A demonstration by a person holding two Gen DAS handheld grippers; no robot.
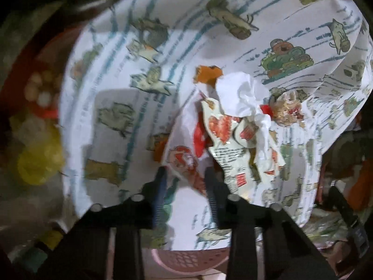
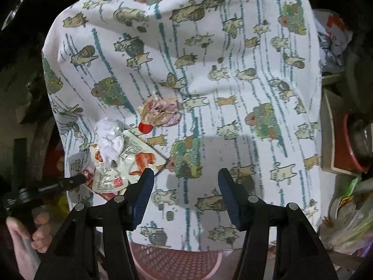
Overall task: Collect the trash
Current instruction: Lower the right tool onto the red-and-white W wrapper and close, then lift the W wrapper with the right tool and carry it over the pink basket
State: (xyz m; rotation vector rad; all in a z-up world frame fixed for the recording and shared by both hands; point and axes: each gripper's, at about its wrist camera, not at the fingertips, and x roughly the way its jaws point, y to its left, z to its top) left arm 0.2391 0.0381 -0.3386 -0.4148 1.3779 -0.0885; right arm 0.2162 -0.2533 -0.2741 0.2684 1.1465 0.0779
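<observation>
**Litter clustered on a printed cloth above a pink basket**

A white cloth [image 2: 233,74] printed with small cats and broken teal stripes is seen draped over a raised surface, its folds soft and its edges falling away into darkness. Near the cloth's left part, as framed by the right wrist view, the trash is gathered: a crumpled white tissue [image 2: 111,140] with sharp creases, a glossy, wrinkled snack wrapper [image 2: 126,163] printed in red and orange with a block of fine text, a stained, wadded ball of paper [image 2: 160,112] in pink and tan, and a small round red piece [image 2: 145,127] touching that ball. In the left wrist view an orange scrap [image 1: 208,72] with a torn outline is seen just beyond the tissue.

The left gripper [image 1: 185,175] is held with a narrow gap between its ribbed blue pads, and a red-printed part of the wrapper lies in that gap; whether it is gripped cannot be told because of blur. The right gripper [image 2: 186,177] is spread wide over bare cloth, nothing between its fingers.

A pink plastic basket [image 2: 177,263] with a perforated mesh wall is cut off by the lower frame edge and partly hidden by the cloth. The person's left hand [image 2: 25,240] is seen at the lower left, partly cropped. The surrounding clutter is dark and blurred, and little of it can be made out.
</observation>
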